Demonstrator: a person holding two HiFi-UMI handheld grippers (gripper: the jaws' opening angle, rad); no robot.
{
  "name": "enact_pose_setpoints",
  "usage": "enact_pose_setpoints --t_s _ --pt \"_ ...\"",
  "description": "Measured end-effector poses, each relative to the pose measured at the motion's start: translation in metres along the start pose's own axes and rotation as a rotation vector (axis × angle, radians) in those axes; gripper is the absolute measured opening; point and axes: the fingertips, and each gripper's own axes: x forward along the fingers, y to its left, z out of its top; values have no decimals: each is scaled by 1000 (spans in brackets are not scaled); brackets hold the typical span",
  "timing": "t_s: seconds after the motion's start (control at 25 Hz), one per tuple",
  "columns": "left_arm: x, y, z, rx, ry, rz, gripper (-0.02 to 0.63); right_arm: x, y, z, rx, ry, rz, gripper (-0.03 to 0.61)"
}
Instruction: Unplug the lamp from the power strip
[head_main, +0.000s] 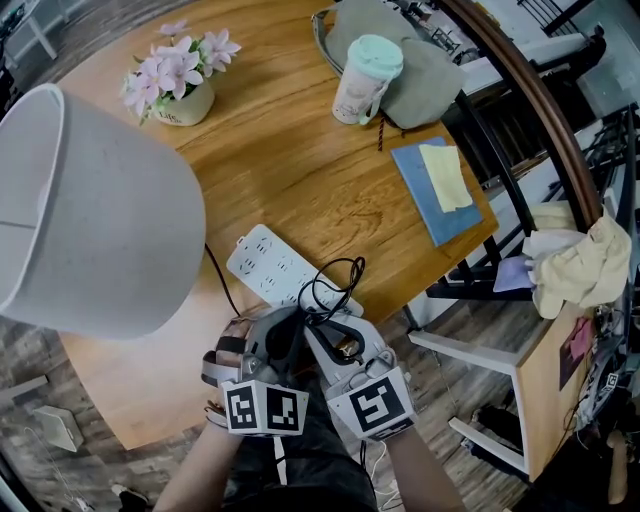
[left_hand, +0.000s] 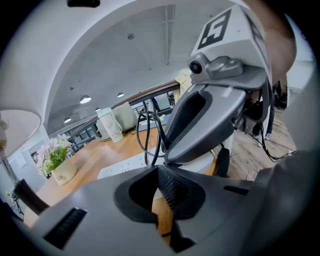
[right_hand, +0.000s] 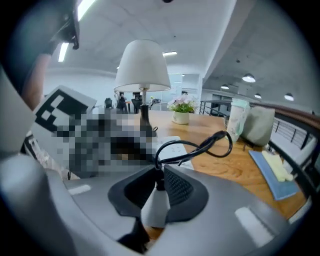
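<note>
The white power strip (head_main: 270, 262) lies on the round wooden table (head_main: 300, 170), just beyond both grippers. My right gripper (head_main: 330, 338) (right_hand: 159, 187) is shut on the lamp's white plug (right_hand: 156, 207). Its black cord (right_hand: 200, 147) (head_main: 335, 278) loops up over the strip (right_hand: 175, 146). The plug's prongs are hidden, so I cannot tell whether it sits in a socket. My left gripper (head_main: 292, 330) (left_hand: 160, 187) is shut on nothing, close beside the right one. The lamp's white shade (head_main: 90, 215) (right_hand: 142, 67) stands at the left.
A pot of pink flowers (head_main: 180, 85) stands at the back. A mint-lidded cup (head_main: 365, 80) and a grey bag (head_main: 420, 75) are far right. A blue notebook with yellow paper (head_main: 440, 190) lies by the table's right edge. Shelves with cloth (head_main: 580, 265) stand beyond it.
</note>
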Motion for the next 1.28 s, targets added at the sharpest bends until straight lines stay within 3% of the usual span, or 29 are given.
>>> enact_pose_setpoints --t_s 0.12,0.24,0.32,0.44,0.52,0.76,0.96,1.12,1.28 --pt "1 0 1 -3 -2 -5 -6 -1 -13 -5 202 -41 28 64" --pt "1 0 0 5 -2 -6 -6 -1 -17 -7 258 -41 35 64" --pt "0 -1 0 4 -3 -4 -6 -1 -12 -1 186 -23 14 64" --pt "-2 -1 0 -2 -12 3 -6 0 2 2 -13 34 -12 61" --pt "-2 -1 0 -6 -13 5 -8 0 5 1 -63 49 -23 58" --pt "1 -1 2 -23 -18 0 -8 -2 -15 -4 198 -15 6 58" --pt "-1 0 0 -27 -22 2 -8 0 1 4 0 33 -32 55" --pt "-1 -2 0 -33 -13 -36 -6 0 -6 1 51 -7 -3 58" --pt "-7 7 -8 10 -9 -67 -6 2 -7 3 35 -25 2 72"
